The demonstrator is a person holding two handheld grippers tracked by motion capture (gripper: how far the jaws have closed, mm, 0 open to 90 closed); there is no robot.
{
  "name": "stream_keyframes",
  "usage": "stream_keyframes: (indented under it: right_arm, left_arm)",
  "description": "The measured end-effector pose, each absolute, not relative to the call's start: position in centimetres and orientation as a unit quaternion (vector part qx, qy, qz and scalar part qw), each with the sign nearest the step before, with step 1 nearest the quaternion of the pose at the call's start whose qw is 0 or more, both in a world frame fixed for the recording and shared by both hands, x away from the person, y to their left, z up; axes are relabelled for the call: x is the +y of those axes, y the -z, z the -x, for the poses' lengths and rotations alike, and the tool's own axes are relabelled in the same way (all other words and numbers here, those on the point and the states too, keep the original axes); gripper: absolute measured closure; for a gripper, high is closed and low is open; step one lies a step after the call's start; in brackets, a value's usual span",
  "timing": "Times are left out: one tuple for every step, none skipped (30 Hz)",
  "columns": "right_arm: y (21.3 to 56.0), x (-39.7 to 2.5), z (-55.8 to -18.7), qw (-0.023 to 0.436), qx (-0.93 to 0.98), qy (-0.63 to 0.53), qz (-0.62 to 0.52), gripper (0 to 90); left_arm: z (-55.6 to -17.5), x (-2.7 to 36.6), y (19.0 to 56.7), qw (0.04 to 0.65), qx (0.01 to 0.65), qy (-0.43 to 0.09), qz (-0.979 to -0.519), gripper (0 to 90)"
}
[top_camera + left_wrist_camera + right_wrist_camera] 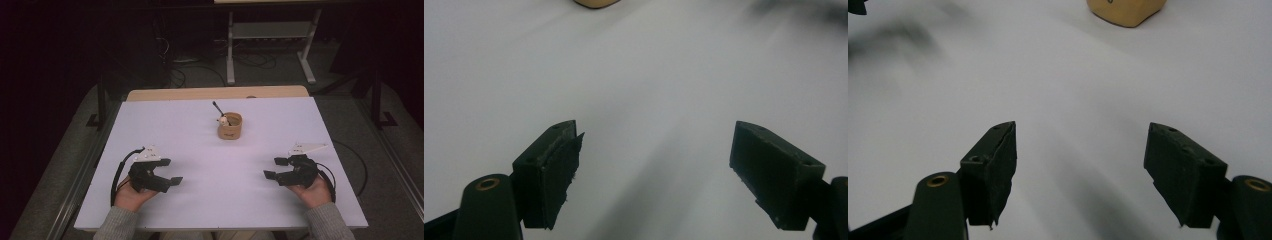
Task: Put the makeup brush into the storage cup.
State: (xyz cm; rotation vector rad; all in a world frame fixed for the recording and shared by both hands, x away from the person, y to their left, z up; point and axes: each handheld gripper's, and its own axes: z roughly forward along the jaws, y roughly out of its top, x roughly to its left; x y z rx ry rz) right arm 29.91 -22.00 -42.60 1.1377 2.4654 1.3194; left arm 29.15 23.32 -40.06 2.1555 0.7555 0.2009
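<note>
A small tan cup stands on the white table, a little beyond its middle. A dark-handled spoon with a pale lump at its bowl leans out of the cup to the back left. My left gripper rests at the near left, open, nothing between its jaws. At the near right my right gripper is open too and holds nothing. Both point inward toward the table's middle. The cup's base peeks in at the top of the left gripper view, and the cup shows at the upper right of the right gripper view.
A strip of bare wood runs along the table's far edge. Beyond it stands a metal frame with cables on the dark floor. Black cables trail from both grippers.
</note>
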Motion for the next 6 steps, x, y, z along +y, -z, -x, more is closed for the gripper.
stream_keyframes:
  right_arm:
    - [42.60, -22.05, -29.89, 0.061, 0.815, -0.436, -0.376, 28.1]
    - [42.62, -22.05, -29.88, 0.061, 0.815, -0.437, -0.376, 28.1]
    - [42.64, -22.04, -29.88, 0.060, 0.815, -0.437, -0.376, 28.1]
    - [42.66, -22.00, -29.86, 0.059, 0.815, -0.437, -0.376, 28.2]
    - [42.68, -21.93, -29.85, 0.059, 0.816, -0.435, -0.376, 28.2]
    - [42.70, -21.85, -29.85, 0.060, 0.818, -0.433, -0.374, 28.2]
  left_arm:
    - [-29.15, 23.31, 40.07, 0.412, 0.300, -0.080, -0.857, 19.2]
    - [-29.17, 23.27, 40.10, 0.413, 0.299, -0.081, -0.856, 19.1]
    - [-29.16, 23.23, 40.10, 0.413, 0.299, -0.081, -0.856, 19.2]
    - [-29.14, 23.19, 40.09, 0.413, 0.300, -0.081, -0.856, 19.1]
    - [-29.14, 23.15, 40.05, 0.413, 0.298, -0.081, -0.856, 19.2]
    - [-29.12, 23.14, 40.05, 0.414, 0.299, -0.082, -0.856, 19.1]
